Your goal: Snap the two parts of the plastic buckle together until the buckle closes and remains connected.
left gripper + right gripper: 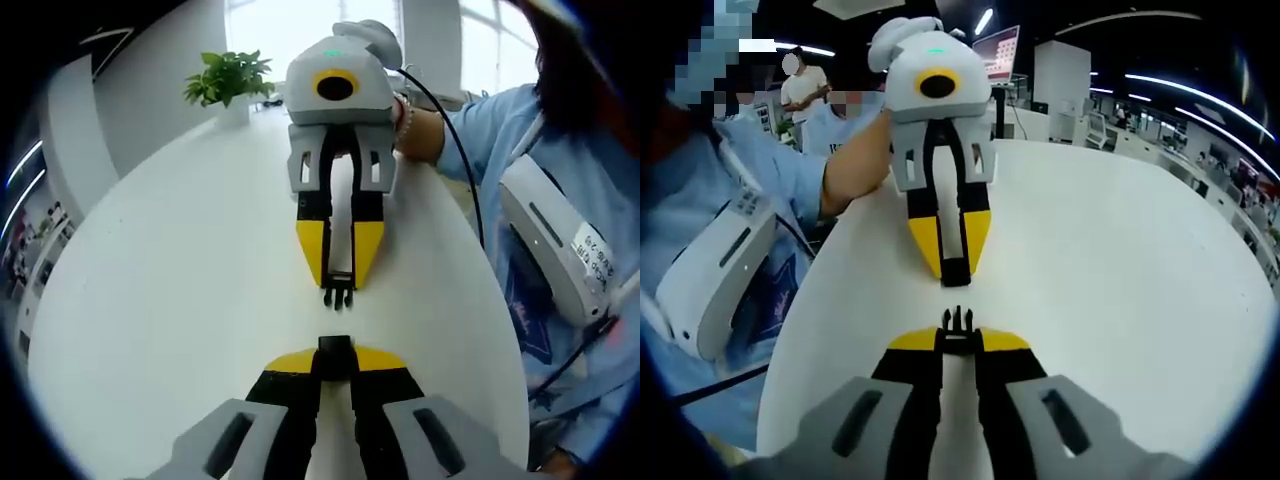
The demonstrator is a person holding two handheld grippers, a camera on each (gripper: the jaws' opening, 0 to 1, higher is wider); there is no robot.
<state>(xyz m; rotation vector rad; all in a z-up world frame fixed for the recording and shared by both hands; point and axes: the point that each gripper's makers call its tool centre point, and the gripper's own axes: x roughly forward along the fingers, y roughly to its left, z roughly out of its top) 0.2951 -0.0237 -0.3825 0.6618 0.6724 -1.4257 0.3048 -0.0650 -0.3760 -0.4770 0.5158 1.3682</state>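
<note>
Two black halves of a plastic buckle face each other above the white round table (pixel 180 290). My left gripper (pixel 335 358) is shut on the socket half (pixel 335 346), which sticks out between its yellow tips. Opposite, my right gripper (pixel 339 282) is shut on the pronged half (pixel 338 296), prongs toward the socket. A small gap separates the halves. In the right gripper view, the pronged half (pixel 957 322) sits in my right gripper (pixel 957 342), and the socket half (pixel 955 272) sits in my left gripper (pixel 954 268), roughly in line.
A potted plant (pixel 230 80) stands at the table's far edge. A person in a blue sleeve (pixel 500 130) with a white device (pixel 545 240) on the chest stands close at one side of the table (pixel 1120 250). Other people and a monitor (pixel 1000 50) are behind.
</note>
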